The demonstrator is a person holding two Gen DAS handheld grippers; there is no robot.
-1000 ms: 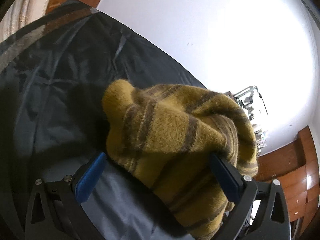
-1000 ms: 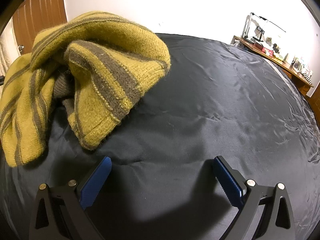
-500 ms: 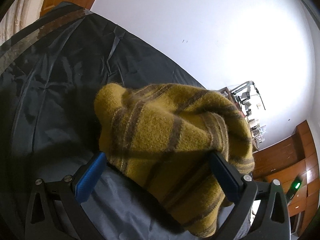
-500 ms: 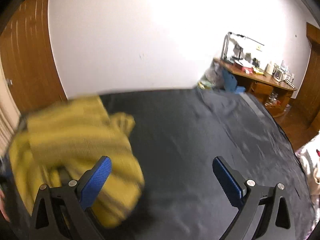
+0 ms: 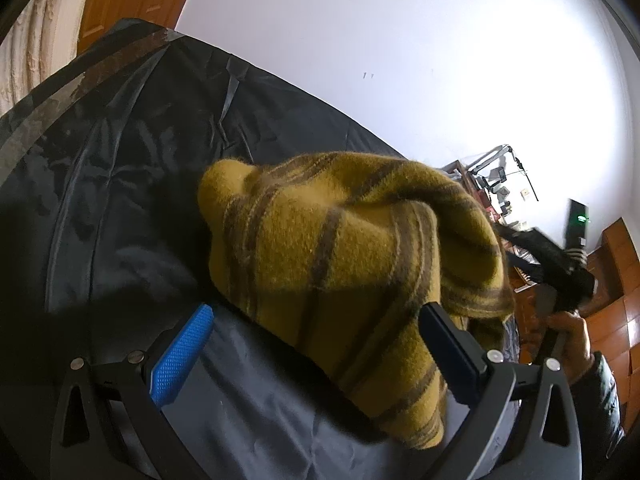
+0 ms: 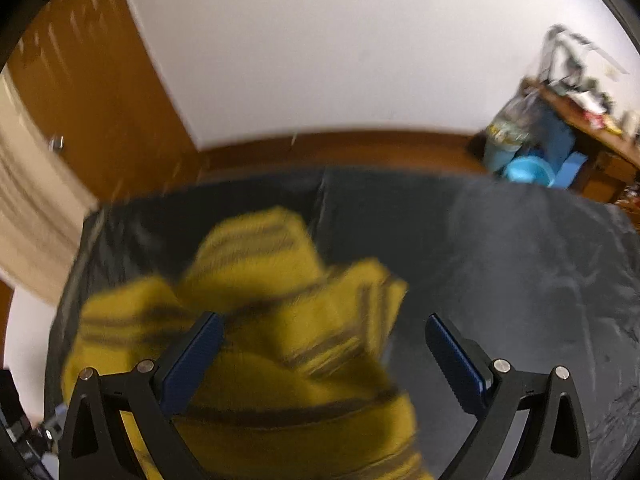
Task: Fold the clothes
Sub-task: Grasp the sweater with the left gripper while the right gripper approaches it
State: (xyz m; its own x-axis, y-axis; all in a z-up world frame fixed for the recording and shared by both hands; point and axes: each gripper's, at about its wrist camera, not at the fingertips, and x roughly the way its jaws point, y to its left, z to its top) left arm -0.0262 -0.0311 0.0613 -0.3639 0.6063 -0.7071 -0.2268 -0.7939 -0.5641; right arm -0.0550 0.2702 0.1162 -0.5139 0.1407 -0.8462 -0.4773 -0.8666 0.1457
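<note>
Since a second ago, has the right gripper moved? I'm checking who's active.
Yes. The right gripper rose and swung left over the sweater; the desk, earlier high at right, sits farther off, and the bed's far edge now shows.

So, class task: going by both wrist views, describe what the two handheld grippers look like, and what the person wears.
Both the left gripper and the right gripper have black angular frames with silver screws and two fingers faced with blue textured pads. In the left wrist view, the person's hand shows a dark sleeve. No cables visible.
</note>
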